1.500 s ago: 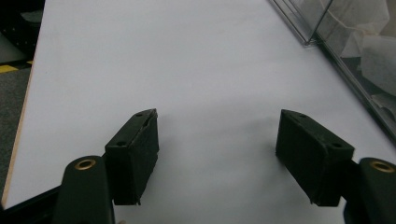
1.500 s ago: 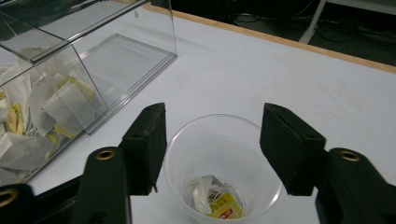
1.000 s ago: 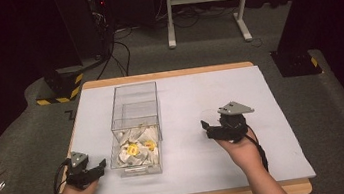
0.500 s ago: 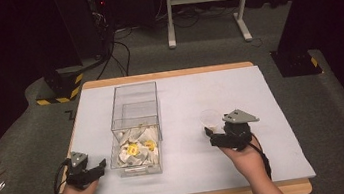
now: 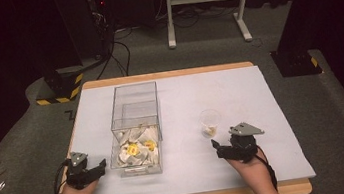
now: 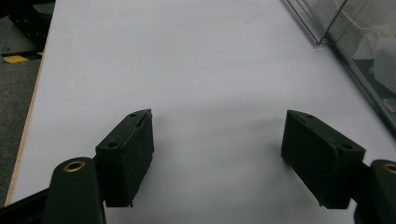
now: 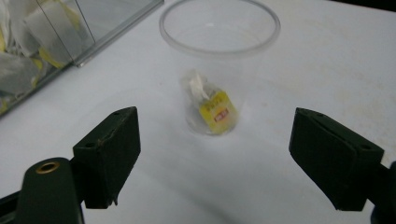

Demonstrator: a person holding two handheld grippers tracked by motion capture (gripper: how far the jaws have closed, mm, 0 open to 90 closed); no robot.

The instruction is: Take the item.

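Now: right gripper (image 7: 215, 158) spread wide, empty, low in frame before clear cup (image 7: 219, 70) at centre, tea bag (image 7: 212, 105) inside. Left gripper (image 6: 217, 158), jaws just opening, empty over bare worktop (image 6: 187, 56).

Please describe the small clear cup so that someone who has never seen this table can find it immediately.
On the white sheet covering the table, look right of the tall clear box full of tea bags. The clear plastic cup stands upright alone, just ahead of the right gripper. Unlike the box, it is round and holds one tea bag with a yellow tag.
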